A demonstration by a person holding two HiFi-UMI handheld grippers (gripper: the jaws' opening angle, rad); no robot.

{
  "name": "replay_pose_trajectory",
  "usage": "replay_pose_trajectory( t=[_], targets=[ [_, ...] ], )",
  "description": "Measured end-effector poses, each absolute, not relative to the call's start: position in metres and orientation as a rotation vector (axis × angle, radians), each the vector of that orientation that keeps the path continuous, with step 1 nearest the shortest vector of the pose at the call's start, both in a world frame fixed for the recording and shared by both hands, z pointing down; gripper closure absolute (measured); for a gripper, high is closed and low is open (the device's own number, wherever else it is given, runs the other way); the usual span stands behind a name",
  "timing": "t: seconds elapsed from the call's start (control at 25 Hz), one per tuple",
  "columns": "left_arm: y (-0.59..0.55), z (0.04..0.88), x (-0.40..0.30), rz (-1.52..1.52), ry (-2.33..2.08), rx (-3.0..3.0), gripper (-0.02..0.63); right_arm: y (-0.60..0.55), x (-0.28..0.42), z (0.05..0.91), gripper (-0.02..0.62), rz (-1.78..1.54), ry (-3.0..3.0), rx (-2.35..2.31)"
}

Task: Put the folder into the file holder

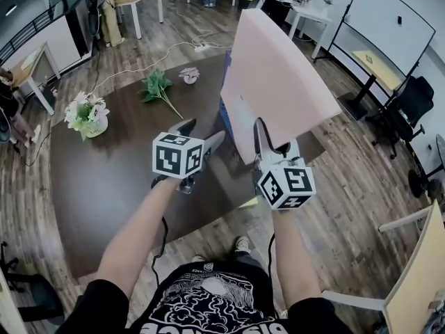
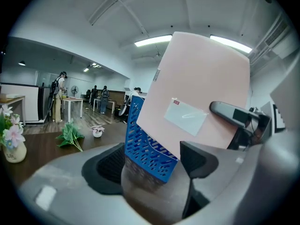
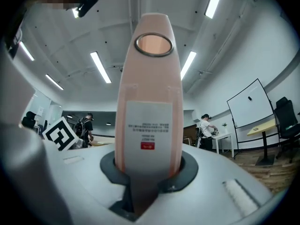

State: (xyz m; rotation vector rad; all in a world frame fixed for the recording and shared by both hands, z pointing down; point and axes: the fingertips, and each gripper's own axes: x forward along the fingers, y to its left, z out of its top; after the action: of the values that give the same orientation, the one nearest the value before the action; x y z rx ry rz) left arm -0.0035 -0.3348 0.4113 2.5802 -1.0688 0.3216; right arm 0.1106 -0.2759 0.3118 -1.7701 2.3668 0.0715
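A person seen from above holds 2 hand-held grippers over a dark brown surface (image 1: 104,179).

The right hand-held gripper (image 1: 268,145) is closed narrowly on a pink folder (image 1: 278,75), its pads pressing the 2 sides of the spine at the lower end. The folder is raised off the surface and stands tall, leaning away from the person. In the right gripper view the spine (image 3: 149,102) rises straight out of the jaws, with a white printed label (image 3: 148,125) and a round finger hole (image 3: 153,44) near the top.

A blue slotted file holder (image 1: 224,113) stands on the surface, mostly hidden behind the folder in the head view. In the left gripper view the folder's lower edge (image 2: 201,88) crosses the holder's open top (image 2: 145,144); whether it is inside yet cannot be told. A clear label pocket (image 2: 186,116) shows on the folder's cover.

The left hand-held gripper (image 1: 200,134) has its jaws wide apart and grips nothing. It points at the holder's base, which shows in the gap between the jaws just ahead of them.

Farther back on the surface, well apart from the holder, are a pot of pale flowers (image 1: 87,115), a green leafy sprig (image 1: 158,88) and a small pale ornament (image 1: 188,74).
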Motion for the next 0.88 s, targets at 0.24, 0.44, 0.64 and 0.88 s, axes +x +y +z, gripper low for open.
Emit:
replay_pose_trajectory(
  t=[0.24,0.44,0.64,0.88],
  targets=[
    [-0.335,0.409,0.011,0.317,-1.047,2.590,0.235,-0.267,0.119,0.287,0.501,0.105,2.340,-1.733],
    [-0.336,0.405,0.021,0.313,-1.044,2.597,0.235,-0.264,0.128,0.270,0.500,0.142,2.316,-1.717],
    [-0.339,0.403,0.029,0.315,-1.045,2.594,0.235,-0.267,0.144,0.264,0.499,0.153,2.292,-1.739],
    [-0.344,0.403,0.038,0.314,-1.045,2.596,0.235,-0.278,0.153,0.271,0.499,0.156,2.299,-1.770]
  ],
)
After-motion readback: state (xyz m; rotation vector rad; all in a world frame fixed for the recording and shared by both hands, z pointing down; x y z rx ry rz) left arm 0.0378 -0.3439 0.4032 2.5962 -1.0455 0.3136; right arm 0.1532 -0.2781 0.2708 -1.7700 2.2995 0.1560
